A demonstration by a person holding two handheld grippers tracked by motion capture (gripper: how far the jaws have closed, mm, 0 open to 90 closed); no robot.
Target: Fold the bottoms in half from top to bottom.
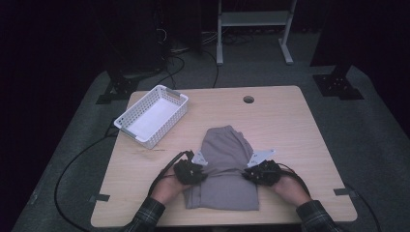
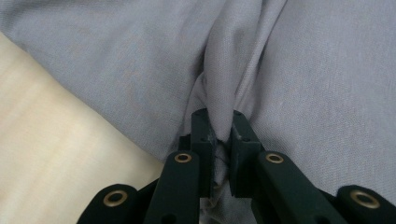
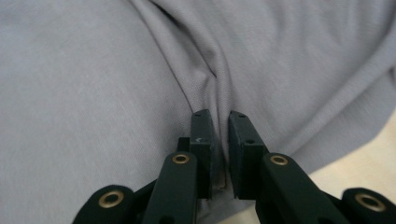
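Two black jaws of the right gripper [image 3: 219,122] rise from the bottom of the right gripper view and pinch a raised fold of grey cloth [image 3: 93,84] between their pads. Creases run up and away from the pinch toward the top of the frame. The cloth spreads smooth to the left. At the lower right corner, a strip of pale wooden table [image 3: 364,163] lies beyond the cloth's edge.
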